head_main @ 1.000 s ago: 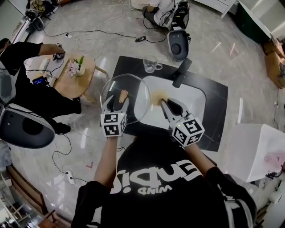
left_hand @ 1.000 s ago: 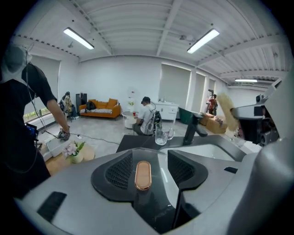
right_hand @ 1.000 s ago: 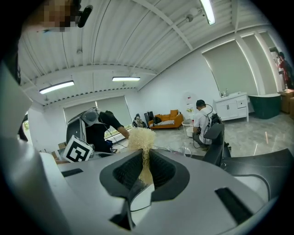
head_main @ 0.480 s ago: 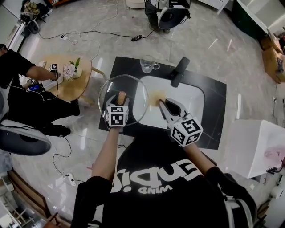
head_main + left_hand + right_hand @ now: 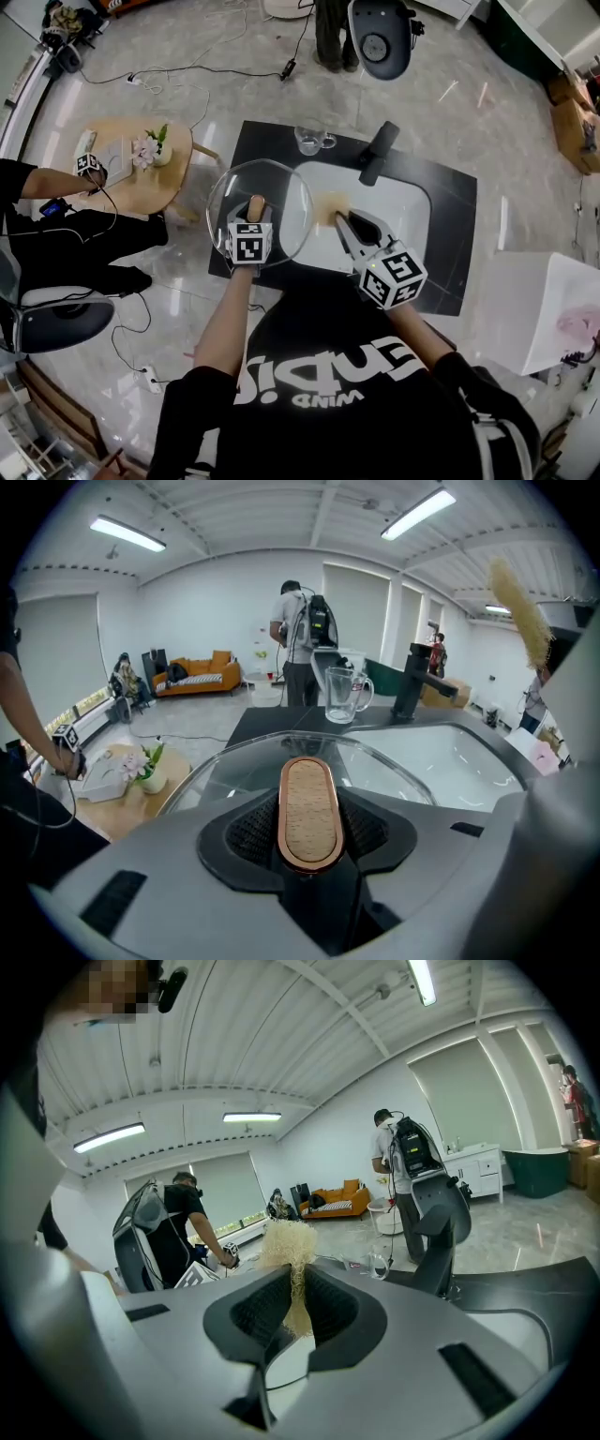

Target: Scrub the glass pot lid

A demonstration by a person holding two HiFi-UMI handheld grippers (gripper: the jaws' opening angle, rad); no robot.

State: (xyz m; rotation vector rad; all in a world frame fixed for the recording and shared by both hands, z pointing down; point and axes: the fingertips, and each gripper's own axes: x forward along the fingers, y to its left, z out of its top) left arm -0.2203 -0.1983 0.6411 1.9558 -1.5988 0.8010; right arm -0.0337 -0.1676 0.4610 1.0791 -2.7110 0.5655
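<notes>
left tool (image 5: 253, 217), jaws just closing, clamps the wooden handle (image 5: 310, 810) of the glass pot lid (image 5: 283, 199) (lid at the sink's (image 5: 405, 208) 9 o'clock rim). right tool (image 5: 347, 225), jaws narrow, pinches a fibre scrubber (image 5: 289, 1249).

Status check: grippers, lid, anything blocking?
Left gripper: jaws just closed onto wooden handle. Right gripper: shut on straw scrubber. Glass pot lid over left rim of sink. Nothing between scrubber and lid.
</notes>
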